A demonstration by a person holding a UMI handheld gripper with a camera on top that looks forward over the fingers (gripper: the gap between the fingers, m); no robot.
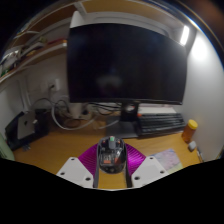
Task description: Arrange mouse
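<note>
Two fingers clamped on the mouse, desk ahead

Two fingers of the gripper [112, 172] reach forward from the bottom of the view, and the mouse [110, 153] sits right between them. Its dark body with a lighter strip down the middle is squeezed from both sides by the magenta pads [92, 160], so the claw is clenched on it with no gap showing at either flank. The mouse looks to be held just over the wooden desk [60, 145], though whether its underside touches the surface cannot be told from here.

Beyond the fingers, dead ahead, a big dark monitor [127, 63] fills the middle of the scene, its screen off, standing on a stand [128, 108] whose foot lands on the desk just past the mouse. To the right of that stand lies a black keyboard [160, 123], running along the back of the desk. Further right, near the desk's edge, an orange object [190, 129] stands upright; what it is exactly is too small to say. Off to the left, a black box-shaped device [22, 129] rests on the desk, and behind it white cables [62, 108] tangle against the wall under the monitor. A pale sheet [168, 158] lies flat on the desk just right of the right finger.
</note>
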